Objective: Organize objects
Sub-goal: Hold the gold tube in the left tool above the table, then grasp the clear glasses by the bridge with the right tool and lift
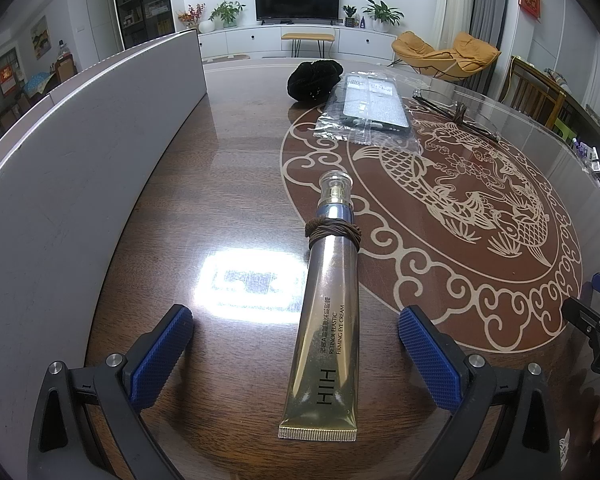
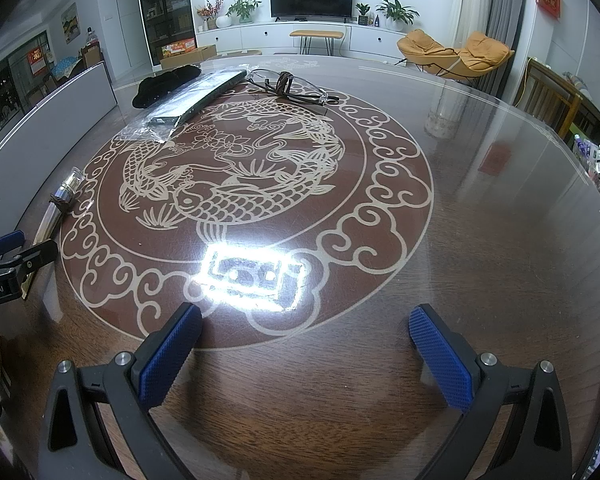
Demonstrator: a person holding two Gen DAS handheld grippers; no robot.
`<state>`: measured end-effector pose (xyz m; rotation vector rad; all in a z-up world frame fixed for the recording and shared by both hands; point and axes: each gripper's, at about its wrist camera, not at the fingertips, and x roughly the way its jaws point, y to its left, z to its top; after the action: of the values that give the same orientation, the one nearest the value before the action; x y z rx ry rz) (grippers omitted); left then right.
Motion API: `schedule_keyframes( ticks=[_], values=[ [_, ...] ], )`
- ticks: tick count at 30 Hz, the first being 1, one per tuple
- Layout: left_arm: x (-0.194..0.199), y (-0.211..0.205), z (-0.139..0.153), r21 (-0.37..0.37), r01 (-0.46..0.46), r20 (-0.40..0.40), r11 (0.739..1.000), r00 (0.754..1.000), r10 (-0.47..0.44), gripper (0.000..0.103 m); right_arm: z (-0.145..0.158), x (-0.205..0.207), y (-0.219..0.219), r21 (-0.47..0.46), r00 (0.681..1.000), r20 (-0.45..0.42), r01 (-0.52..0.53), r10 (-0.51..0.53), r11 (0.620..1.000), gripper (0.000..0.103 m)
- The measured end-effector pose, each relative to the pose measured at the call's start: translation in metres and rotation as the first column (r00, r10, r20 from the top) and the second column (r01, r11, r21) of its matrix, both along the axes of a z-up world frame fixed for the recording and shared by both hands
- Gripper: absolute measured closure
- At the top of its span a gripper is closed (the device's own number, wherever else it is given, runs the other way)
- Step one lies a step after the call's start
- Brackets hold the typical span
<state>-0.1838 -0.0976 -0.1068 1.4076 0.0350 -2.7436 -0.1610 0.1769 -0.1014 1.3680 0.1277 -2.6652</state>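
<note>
The left tool (image 1: 296,344) is sitting low over the round, glossy dark wood counter (image 1: 236,208), its 2 blue ribbed pads spread wide and gripping nothing. Lying flat between those pads, touching neither, is the long gold eye cream tube (image 1: 326,328) with a clear cap; its crimped end is pointing near, its cap pointing far. A brown hair tie (image 1: 332,230) is wrapping around the tube just below the silver neck.

Along the left side a tall grey panel (image 1: 80,152) is standing on edge. Farther off, a black velvet scrunchie (image 1: 316,80) is resting near the far rim, and just to its right a dark phone case in a clear plastic sleeve (image 1: 366,110) is lying flat on the cream koi-fish inlay. To the right of that, a pair of thin clear-lensed glasses (image 2: 290,84) is sitting with something brown and cord-like on its frame.

The right tool (image 2: 306,356) is hovering over bare wood at the near side, pads equally wide apart and empty, a bright lamp reflection glaring on the counter just beyond them. From the right wrist view the gold tube is showing at the far left edge, well apart from this tool, beside the left tool's black frame.
</note>
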Motion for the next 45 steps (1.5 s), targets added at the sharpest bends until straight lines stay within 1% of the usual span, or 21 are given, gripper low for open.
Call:
schedule_keyframes(
  ticks=[12,15,18,21,24,26,29,33,34,35,36,38,39,41,42,45],
  values=[
    [0.0,0.0,0.0,0.0,0.0,0.0,1.0,1.0,0.0,0.0,0.0,0.0,0.0,-0.001,1.0,0.001,-0.001,0.001,1.0,0.0],
    [0.0,0.0,0.0,0.0,0.0,0.0,1.0,1.0,0.0,0.0,0.002,-0.008,0.0,-0.006,1.0,0.012,-0.009,0.009,1.0,0.0],
    [0.0,0.0,0.0,0.0,0.0,0.0,1.0,1.0,0.0,0.0,0.014,-0.04,0.004,0.017,0.999,-0.038,-0.013,0.014,1.0,0.0],
    [0.0,0.0,0.0,0.0,0.0,0.0,1.0,1.0,0.0,0.0,0.027,-0.092,0.002,0.012,0.996,-0.051,-0.068,0.069,0.998,0.0],
    [0.001,0.0,0.0,0.001,0.001,0.0,1.0,1.0,-0.001,0.0,0.037,-0.142,-0.011,0.041,0.99,-0.082,-0.115,0.118,0.992,0.0],
    [0.001,0.0,0.0,0.001,0.001,-0.001,1.0,1.0,-0.001,0.0,0.034,-0.176,-0.022,0.027,0.989,-0.048,-0.138,0.139,0.99,0.0],
    [0.001,0.0,0.0,0.001,0.001,0.0,1.0,1.0,-0.001,0.0,0.021,-0.216,-0.039,0.025,0.986,0.02,-0.165,0.164,0.986,0.0],
    [0.001,0.0,0.0,0.001,0.001,0.0,1.0,1.0,-0.001,0.0,-0.001,-0.24,-0.062,0.014,0.967,0.109,-0.232,0.229,0.973,0.0],
    [0.0,0.0,0.0,0.001,0.001,0.0,1.0,1.0,-0.001,0.0,0.0,-0.239,-0.066,0.023,0.967,0.083,-0.245,0.242,0.969,0.0],
    [0.001,0.0,0.001,0.0,0.001,0.001,1.0,1.0,-0.001,0.0,-0.002,-0.24,-0.07,0.018,0.964,0.086,-0.253,0.25,0.967,0.004],
    [0.001,0.0,0.001,0.001,0.001,0.0,1.0,1.0,-0.001,0.0,0.0,-0.24,-0.071,0.011,0.966,0.074,-0.247,0.246,0.969,0.01],
    [0.001,0.0,0.0,0.0,0.001,0.0,1.0,1.0,-0.001,0.0,0.002,-0.237,-0.073,0.004,0.97,0.045,-0.238,0.238,0.971,0.033],
    [0.001,0.0,0.0,0.0,0.001,0.0,1.0,1.0,-0.001,0.0,0.004,-0.234,-0.073,0.003,0.97,0.034,-0.239,0.239,0.971,0.04],
    [0.001,0.0,0.001,0.001,0.001,0.0,1.0,1.0,-0.001,0.0,0.005,-0.225,-0.073,0.0,0.97,0.012,-0.241,0.241,0.971,0.074],
    [0.001,0.0,0.0,0.001,0.001,0.0,1.0,1.0,-0.001,0.0,0.007,-0.22,-0.071,-0.001,0.972,0.007,-0.235,0.235,0.972,0.076],
    [0.001,0.0,0.0,0.001,0.001,0.0,1.0,1.0,-0.001,0.0,0.005,-0.198,-0.068,-0.002,0.977,-0.012,-0.214,0.214,0.977,0.076]
  ],
)
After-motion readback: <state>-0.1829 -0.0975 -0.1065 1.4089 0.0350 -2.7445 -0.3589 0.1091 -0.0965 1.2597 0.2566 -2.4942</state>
